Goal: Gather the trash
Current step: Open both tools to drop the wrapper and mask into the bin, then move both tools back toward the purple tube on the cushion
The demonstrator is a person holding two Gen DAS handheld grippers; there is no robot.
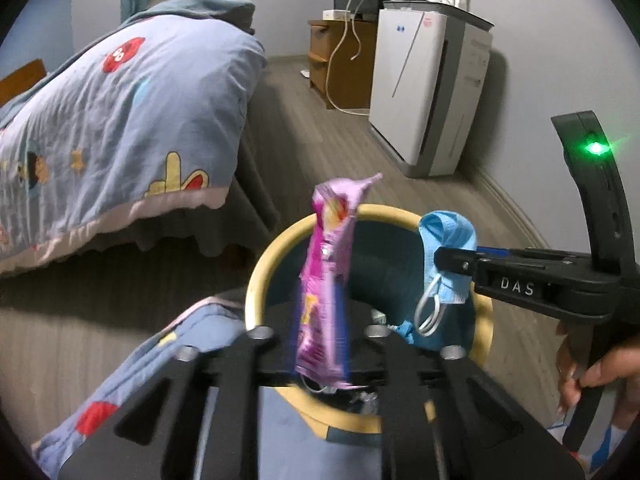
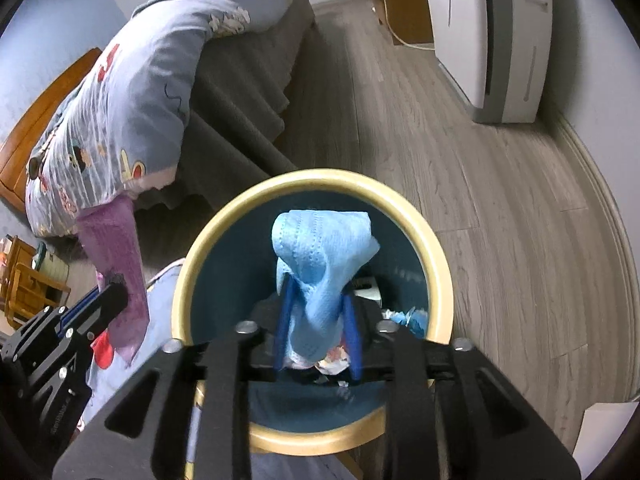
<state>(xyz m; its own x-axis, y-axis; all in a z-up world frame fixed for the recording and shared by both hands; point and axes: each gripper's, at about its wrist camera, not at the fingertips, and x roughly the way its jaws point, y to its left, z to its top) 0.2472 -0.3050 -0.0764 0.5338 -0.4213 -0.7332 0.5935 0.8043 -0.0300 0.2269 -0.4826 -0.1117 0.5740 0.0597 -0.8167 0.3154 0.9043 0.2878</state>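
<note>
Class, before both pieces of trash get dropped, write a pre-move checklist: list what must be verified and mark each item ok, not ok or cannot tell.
1. Blue face mask over the bin opening: ok.
2. Pink wrapper over the opening: cannot tell; the right wrist view shows it beside the rim.
3. Right gripper jaws around mask: ok; whether the pads press, cannot tell.
4. Left gripper holding wrapper: cannot tell, blurred.
5. Room left in bin: ok, trash lies low.
6. Quilt clear of bin mouth: ok.
</note>
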